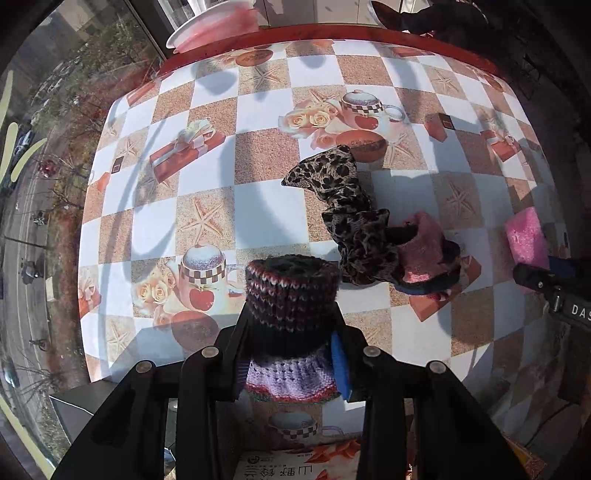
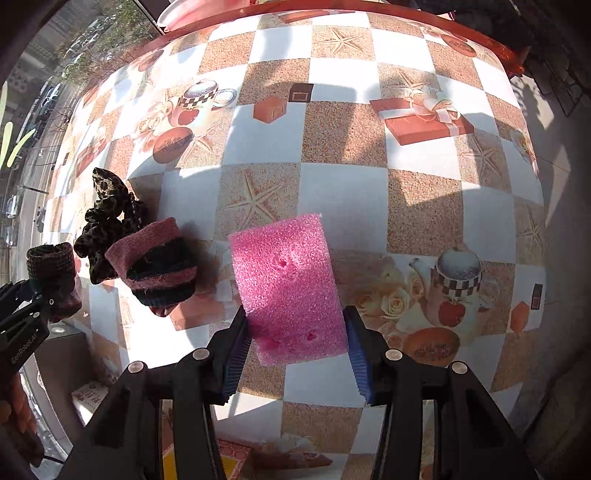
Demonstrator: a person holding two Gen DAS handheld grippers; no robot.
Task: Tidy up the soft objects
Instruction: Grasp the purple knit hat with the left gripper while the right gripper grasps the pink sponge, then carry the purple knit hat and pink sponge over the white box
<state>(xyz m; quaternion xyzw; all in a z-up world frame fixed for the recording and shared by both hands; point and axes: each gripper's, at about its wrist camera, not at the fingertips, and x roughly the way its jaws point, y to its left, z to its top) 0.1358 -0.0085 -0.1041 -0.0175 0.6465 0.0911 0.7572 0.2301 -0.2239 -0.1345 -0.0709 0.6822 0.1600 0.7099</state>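
My left gripper is shut on a knitted roll striped dark, red, white and purple, held above the table's near edge. It also shows in the right wrist view. My right gripper is shut on a pink foam block, which shows at the right edge of the left wrist view. A leopard-print scrunchie lies beside a pink and black sock on the table. Both show in the right wrist view, the scrunchie left of the sock.
The table carries a checkered cloth printed with teapots, gift boxes and starfish, with a red rim. A white and pink dish sits past the far edge. A window onto a street lies to the left. A printed box lies below the near edge.
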